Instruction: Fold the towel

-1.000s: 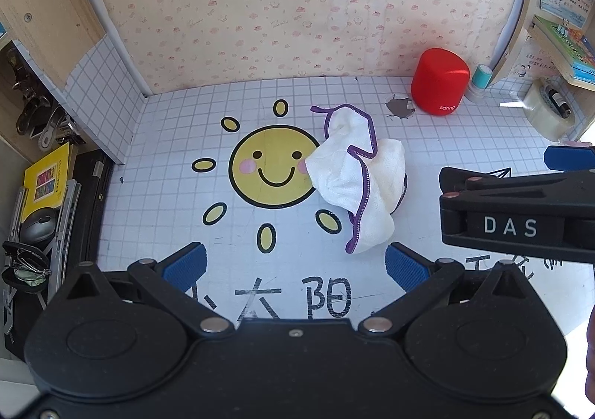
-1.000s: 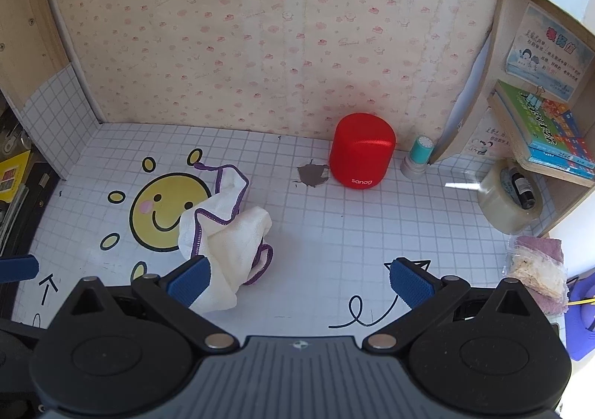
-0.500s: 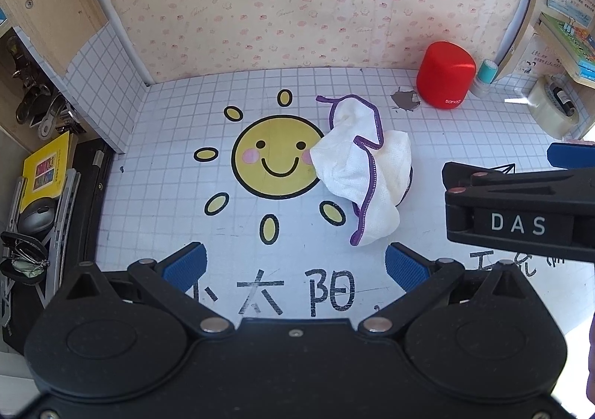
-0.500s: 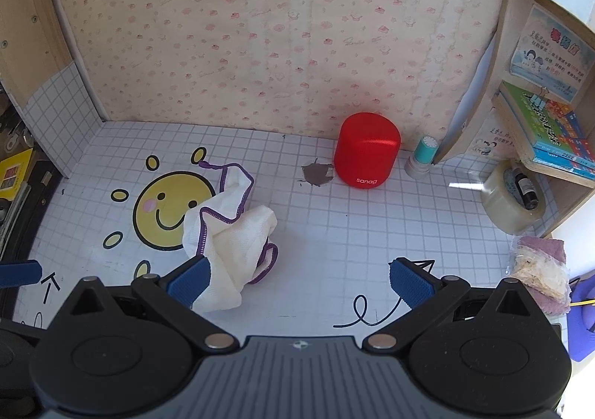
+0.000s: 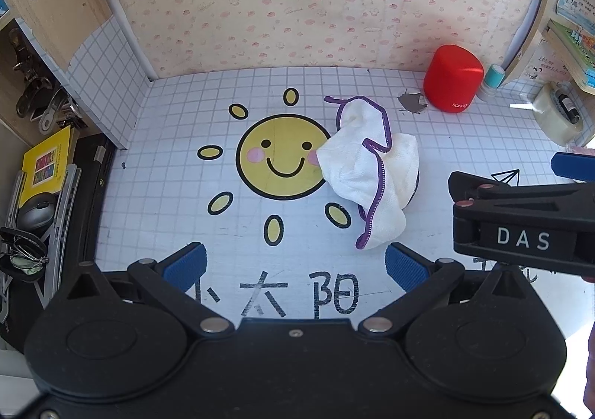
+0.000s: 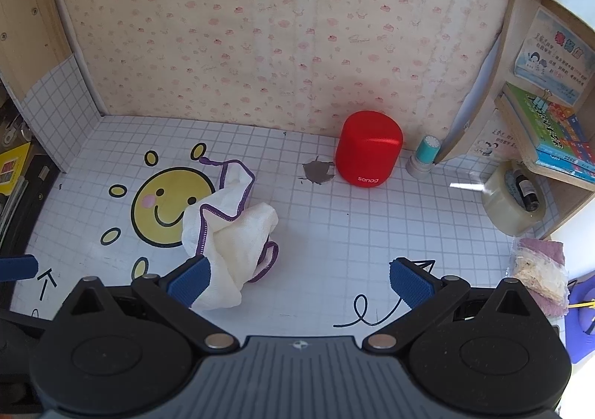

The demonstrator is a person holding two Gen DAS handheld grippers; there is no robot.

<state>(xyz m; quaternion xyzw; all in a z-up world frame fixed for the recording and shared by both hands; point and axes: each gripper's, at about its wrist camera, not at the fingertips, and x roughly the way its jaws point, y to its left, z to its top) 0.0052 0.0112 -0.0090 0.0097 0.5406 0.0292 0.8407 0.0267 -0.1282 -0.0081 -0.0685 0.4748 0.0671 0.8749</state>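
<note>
White purple-edged towel [image 5: 366,169] crumpled, beside sun drawing.

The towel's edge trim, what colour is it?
Purple stitching on the white towel, clearest in the left wrist view.

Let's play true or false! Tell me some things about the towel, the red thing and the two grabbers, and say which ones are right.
1. The towel lies crumpled, not folded. True.
2. The towel has a green edge. False: its edge is purple.
3. The towel covers part of the sun face. True: it overlaps the sun's right cheek.
4. The red speaker stands on the towel. False: it stands apart, near the back wall.
5. The left gripper is shut on the towel. False: it is open and holds nothing.
6. The right gripper is open. True: its left finger only hides a bit of towel in that view.
</note>
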